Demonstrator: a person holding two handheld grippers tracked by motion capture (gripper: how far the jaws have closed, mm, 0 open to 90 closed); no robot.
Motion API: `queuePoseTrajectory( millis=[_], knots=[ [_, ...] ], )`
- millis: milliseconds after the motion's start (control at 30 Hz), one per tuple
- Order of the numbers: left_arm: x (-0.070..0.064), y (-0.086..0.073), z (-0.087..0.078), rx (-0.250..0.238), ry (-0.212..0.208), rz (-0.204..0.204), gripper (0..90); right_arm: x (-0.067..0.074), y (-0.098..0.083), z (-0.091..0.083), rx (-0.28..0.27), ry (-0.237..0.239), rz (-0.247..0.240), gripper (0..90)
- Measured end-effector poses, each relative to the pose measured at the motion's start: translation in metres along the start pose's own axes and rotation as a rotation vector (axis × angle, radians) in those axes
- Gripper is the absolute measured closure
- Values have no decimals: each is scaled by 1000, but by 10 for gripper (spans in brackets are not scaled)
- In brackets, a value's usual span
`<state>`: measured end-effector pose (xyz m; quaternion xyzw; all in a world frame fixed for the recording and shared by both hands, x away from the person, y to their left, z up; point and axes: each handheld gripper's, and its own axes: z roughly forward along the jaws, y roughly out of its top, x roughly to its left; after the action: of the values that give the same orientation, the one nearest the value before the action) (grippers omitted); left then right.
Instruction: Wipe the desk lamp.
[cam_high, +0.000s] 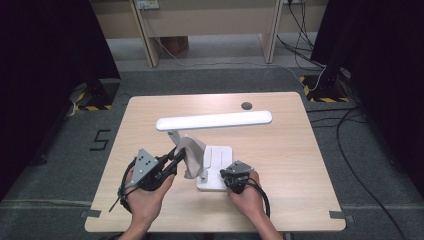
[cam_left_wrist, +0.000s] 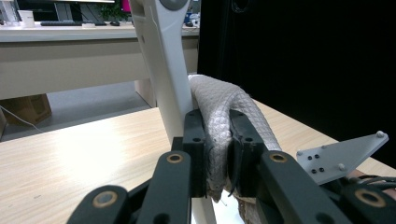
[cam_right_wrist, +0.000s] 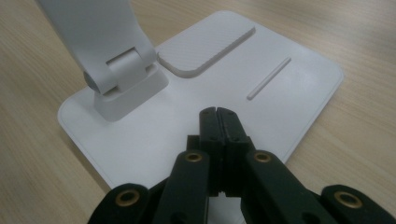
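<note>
Currently, high view: wiping step judged in hand, left gripper (cam_high: 176, 155) pressing a grey cloth (cam_high: 192, 152) to the lamp (cam_high: 215, 121) stem while the right gripper (cam_high: 231, 176) bears down on the base (cam_high: 220, 155). Left gripper view: jaws clamped on the textured, folded cloth (cam_left_wrist: 219, 116), stem (cam_left_wrist: 163, 70) just beside the left jaw; next move likely calls for sliding along the stem without loosening. Right gripper view: jaws fully closed, empty, tips on the smooth white base (cam_right_wrist: 187, 121), hinge beyond them.

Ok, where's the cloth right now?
The cloth is pinched in the left gripper, against the lamp's upright arm, left of the lamp base in the high view.
</note>
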<state>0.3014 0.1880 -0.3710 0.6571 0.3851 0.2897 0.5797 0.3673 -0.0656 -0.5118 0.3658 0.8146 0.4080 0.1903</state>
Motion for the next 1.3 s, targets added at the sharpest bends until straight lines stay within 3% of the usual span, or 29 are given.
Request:
queuePoseTrajectory(
  millis=[1300],
  knots=[
    [-3,-15,8,43,-8,0,789,0,0,0,-6,2,3,900]
  ],
)
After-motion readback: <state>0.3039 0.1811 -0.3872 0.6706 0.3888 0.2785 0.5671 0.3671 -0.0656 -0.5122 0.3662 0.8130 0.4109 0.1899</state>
